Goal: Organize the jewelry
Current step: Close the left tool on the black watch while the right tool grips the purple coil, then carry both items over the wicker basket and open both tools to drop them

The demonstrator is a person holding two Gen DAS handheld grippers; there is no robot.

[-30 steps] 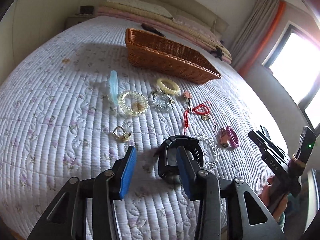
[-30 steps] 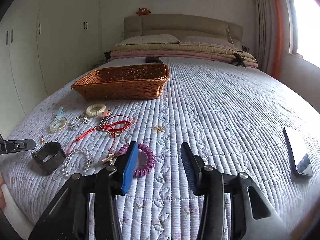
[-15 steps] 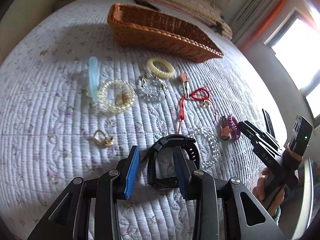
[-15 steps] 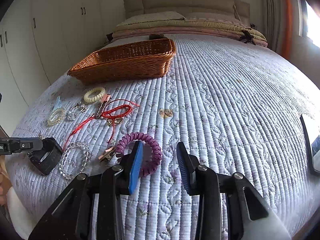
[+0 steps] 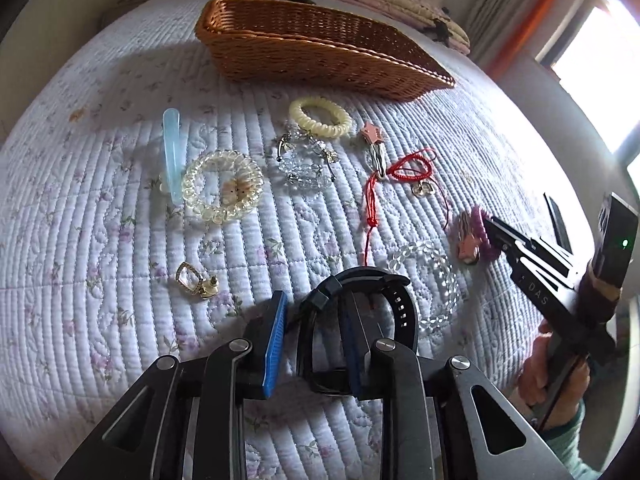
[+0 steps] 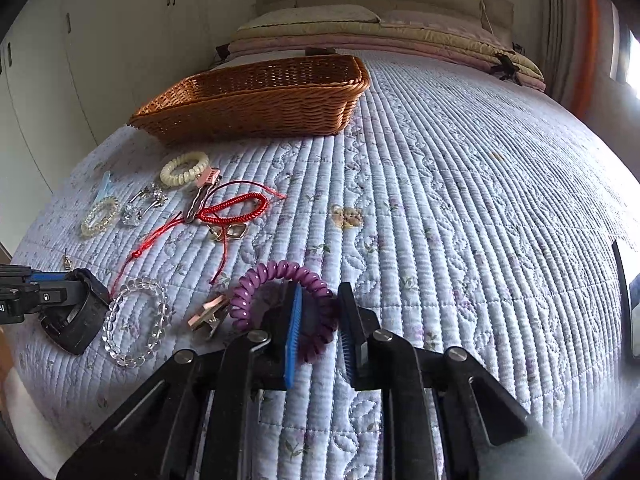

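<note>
Jewelry lies spread on the quilted bed in front of a wicker basket (image 5: 320, 56), which also shows in the right wrist view (image 6: 256, 104). My left gripper (image 5: 316, 316) is open, its jaws either side of one wall of a black watch band (image 5: 396, 300); the right jaw is inside the loop. My right gripper (image 6: 320, 320) is open with its jaws astride the near side of a purple spiral bracelet (image 6: 260, 280). A clear bead bracelet (image 6: 136, 320) lies between the watch band (image 6: 80, 320) and the purple bracelet. A red cord (image 6: 236, 208) lies further back.
Toward the basket lie a cream spiral bracelet (image 5: 320, 118), a clear spiral bracelet (image 5: 222, 186), a blue clip (image 5: 172, 152), a crystal piece (image 5: 304, 160), a pink clip (image 5: 374, 140) and gold earrings (image 5: 194, 280). A phone (image 6: 628, 296) lies at right.
Both grippers have moved down and forward onto their items. The left jaws have narrowed around the watch band wall; the right jaws have narrowed and now straddle the purple bracelet.
</note>
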